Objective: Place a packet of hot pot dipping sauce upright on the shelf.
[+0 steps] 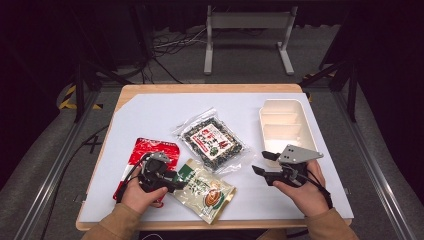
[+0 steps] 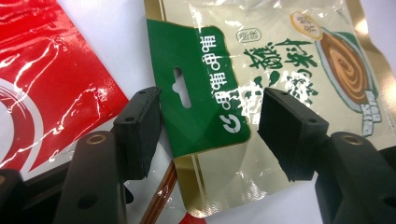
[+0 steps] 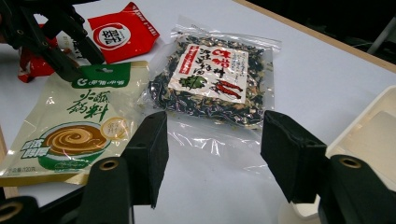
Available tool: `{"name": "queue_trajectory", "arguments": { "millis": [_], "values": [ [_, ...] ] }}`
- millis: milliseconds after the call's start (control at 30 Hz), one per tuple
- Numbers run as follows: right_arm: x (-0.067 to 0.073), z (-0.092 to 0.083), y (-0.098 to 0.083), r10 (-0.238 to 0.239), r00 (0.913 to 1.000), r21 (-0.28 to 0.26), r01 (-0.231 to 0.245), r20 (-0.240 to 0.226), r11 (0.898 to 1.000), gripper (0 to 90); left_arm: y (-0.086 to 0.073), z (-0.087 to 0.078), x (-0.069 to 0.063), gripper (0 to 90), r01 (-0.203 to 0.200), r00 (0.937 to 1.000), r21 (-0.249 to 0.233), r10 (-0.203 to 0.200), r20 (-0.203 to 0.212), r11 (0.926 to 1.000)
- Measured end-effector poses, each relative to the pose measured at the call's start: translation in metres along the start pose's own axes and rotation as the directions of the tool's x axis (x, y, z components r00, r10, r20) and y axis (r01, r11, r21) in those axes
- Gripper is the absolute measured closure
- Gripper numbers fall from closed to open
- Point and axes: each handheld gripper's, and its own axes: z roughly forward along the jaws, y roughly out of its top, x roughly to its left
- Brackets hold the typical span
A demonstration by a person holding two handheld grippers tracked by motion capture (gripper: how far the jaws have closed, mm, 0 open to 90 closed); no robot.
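A beige pouch (image 1: pixel 207 192) with a green header lies near the table's front edge. My left gripper (image 1: pixel 176 181) is at its left end. In the left gripper view the left gripper (image 2: pixel 212 130) stands open, its jaws on either side of the pouch (image 2: pixel 289 56) header with gaps at both pads. The right gripper view shows the same straddle by the left gripper (image 3: pixel 84 69) on the pouch (image 3: pixel 74 130). My right gripper (image 1: pixel 264 163) is open over bare sheet, right of a clear bag (image 1: pixel 212 141) of dark dried food. The right gripper (image 3: pixel 217 154) faces that bag (image 3: pixel 210 79).
A red pouch (image 1: pixel 152 149) lies under and behind my left hand, seen also as the red pouch (image 2: pixel 42 84) (image 3: pixel 123 30). A white divided tray (image 1: pixel 306 125) stands at the right, close behind my right gripper; the tray (image 3: pixel 373 107) rim is beside its right jaw.
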Motion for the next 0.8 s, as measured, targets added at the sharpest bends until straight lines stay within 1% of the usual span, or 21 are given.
{"name": "queue_trajectory", "arguments": {
  "millis": [100, 167, 200, 267, 300, 400, 467, 533, 567, 600, 700, 767, 800],
  "values": [
    [0.000, 0.000, 0.000, 0.006, 1.0000, 0.000, -0.006, 0.004, 1.000, 42.1, 0.000, -0.005, -0.001, 39.8, 0.005, 0.9996, -0.035, -0.004, 0.029, 0.9994],
    [-0.001, 0.000, 0.000, 0.007, 0.9999, 0.001, -0.007, 0.012, 1.000, 42.2, 0.000, -0.006, -0.002, 40.3, -0.004, 0.9994, -0.042, 0.005, 0.035, 0.9991],
    [-0.001, 0.000, 0.000, 0.010, 0.9999, 0.001, -0.010, 0.012, 1.000, 42.1, 0.000, -0.007, -0.004, 41.1, -0.002, 0.9990, -0.049, 0.004, 0.044, 0.9988],
    [-0.001, 0.000, -0.001, 0.012, 0.9998, 0.001, -0.012, 0.014, 1.000, 42.1, 0.001, -0.007, -0.006, 43.7, -0.009, 0.9965, -0.053, 0.013, 0.083, 0.9986],
    [-0.001, 0.000, -0.001, 0.010, 0.9999, 0.002, -0.010, 0.014, 1.000, 42.2, 0.001, -0.006, -0.008, 43.3, -0.012, 0.9954, -0.050, 0.017, 0.094, 0.9987],
    [0.000, 0.000, 0.000, 0.008, 0.9999, 0.005, -0.008, 0.012, 1.000, 42.2, 0.002, -0.003, -0.014, 45.1, -0.039, 0.9953, -0.028, 0.041, 0.088, 0.9988],
    [0.000, 0.001, 0.000, 0.008, 0.9999, 0.004, -0.008, 0.009, 1.000, 42.1, 0.002, 0.000, -0.016, 46.4, -0.050, 0.9963, -0.005, 0.051, 0.070, 0.9987],
    [0.000, 0.001, 0.000, 0.006, 1.0000, 0.005, -0.006, 0.007, 1.000, 42.2, 0.002, 0.001, -0.016, 48.8, -0.050, 0.9962, 0.010, 0.049, 0.072, 0.9987],
    [0.000, 0.001, 0.000, 0.004, 1.0000, 0.006, -0.004, 0.007, 1.000, 42.1, 0.002, 0.001, -0.016, 49.9, -0.050, 0.9962, 0.010, 0.049, 0.072, 0.9987],
    [0.001, 0.001, 0.000, 0.004, 1.0000, 0.006, -0.004, 0.005, 1.000, 41.9, 0.001, 0.004, -0.016, 51.5, -0.046, 0.9960, 0.023, 0.044, 0.078, 0.9987],
    [0.001, 0.002, -0.001, 0.002, 1.0000, 0.007, -0.002, 0.002, 1.000, 41.9, 0.000, 0.009, -0.018, 55.0, -0.038, 0.9965, 0.055, 0.034, 0.077, 0.9977],
    [0.002, 0.003, 0.000, -0.003, 1.0000, 0.009, 0.003, 0.000, 1.000, 41.9, 0.000, 0.011, -0.019, 58.3, -0.045, 0.9977, 0.061, 0.041, 0.054, 0.9971],
    [0.002, 0.003, 0.000, -0.005, 1.0000, 0.010, 0.005, 0.000, 1.000, 41.9, 0.000, 0.011, -0.019, 62.7, -0.041, 0.9978, 0.064, 0.038, 0.053, 0.9971]
  ]
}}
